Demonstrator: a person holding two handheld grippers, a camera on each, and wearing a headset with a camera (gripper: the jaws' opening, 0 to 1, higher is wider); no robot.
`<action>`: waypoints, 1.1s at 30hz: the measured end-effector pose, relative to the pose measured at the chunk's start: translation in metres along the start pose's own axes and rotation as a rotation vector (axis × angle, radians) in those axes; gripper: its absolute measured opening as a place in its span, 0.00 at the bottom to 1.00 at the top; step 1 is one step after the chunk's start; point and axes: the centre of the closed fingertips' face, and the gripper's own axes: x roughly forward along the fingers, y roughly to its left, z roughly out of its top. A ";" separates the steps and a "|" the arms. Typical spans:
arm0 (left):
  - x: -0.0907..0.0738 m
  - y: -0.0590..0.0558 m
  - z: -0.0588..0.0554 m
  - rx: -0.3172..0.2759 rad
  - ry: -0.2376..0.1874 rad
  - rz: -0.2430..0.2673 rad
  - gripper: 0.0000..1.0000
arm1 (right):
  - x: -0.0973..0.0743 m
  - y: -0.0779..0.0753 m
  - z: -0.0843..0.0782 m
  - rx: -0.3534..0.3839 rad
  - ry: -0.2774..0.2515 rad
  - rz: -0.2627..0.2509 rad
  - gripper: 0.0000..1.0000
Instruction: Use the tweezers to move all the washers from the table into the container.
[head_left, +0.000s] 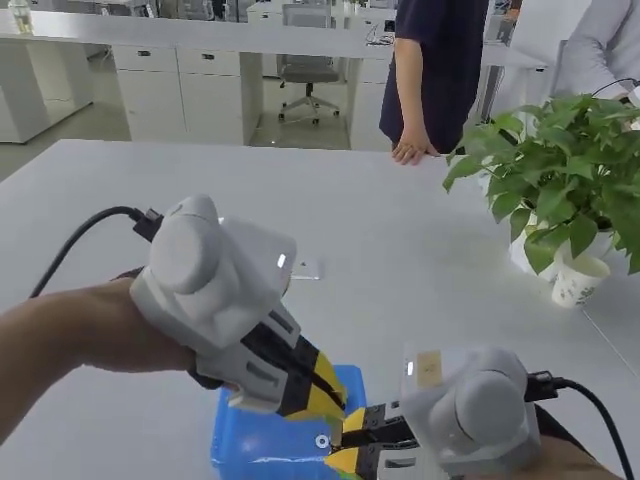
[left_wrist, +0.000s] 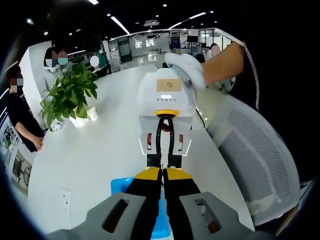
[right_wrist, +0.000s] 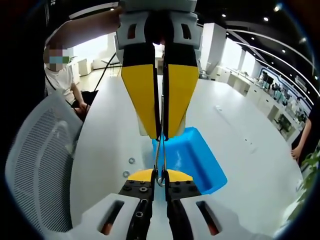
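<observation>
Over the near edge of the blue container (head_left: 262, 446), my two grippers meet tip to tip. The left gripper (head_left: 325, 395) slants down from the left, and its yellow jaws are shut on the thin metal tweezers (right_wrist: 160, 160). From the lower right, the right gripper (head_left: 345, 445) is shut on the tweezers' other end. A small ring, perhaps a washer (head_left: 322, 441), shows against the blue by the jaws. Two washers (right_wrist: 131, 160) (right_wrist: 126, 174) lie on the white table (right_wrist: 100, 150), just left of the container (right_wrist: 192, 160).
A leafy plant in a white pot (head_left: 560, 180) and a paper cup (head_left: 578, 281) stand at the right edge. A person (head_left: 435, 70) stands at the table's far side. A small white card (head_left: 304, 268) lies mid-table. A grey mesh chair (left_wrist: 255, 150) is beside the table.
</observation>
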 end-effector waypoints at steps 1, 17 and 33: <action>-0.001 0.002 0.000 0.000 0.001 0.002 0.05 | 0.001 -0.002 0.001 -0.001 -0.001 0.000 0.09; -0.002 0.030 -0.015 -0.004 0.026 0.018 0.05 | 0.017 -0.029 0.001 -0.004 -0.002 0.007 0.09; 0.010 0.047 -0.038 -0.034 0.039 0.012 0.05 | 0.037 -0.045 -0.015 0.009 0.007 0.030 0.09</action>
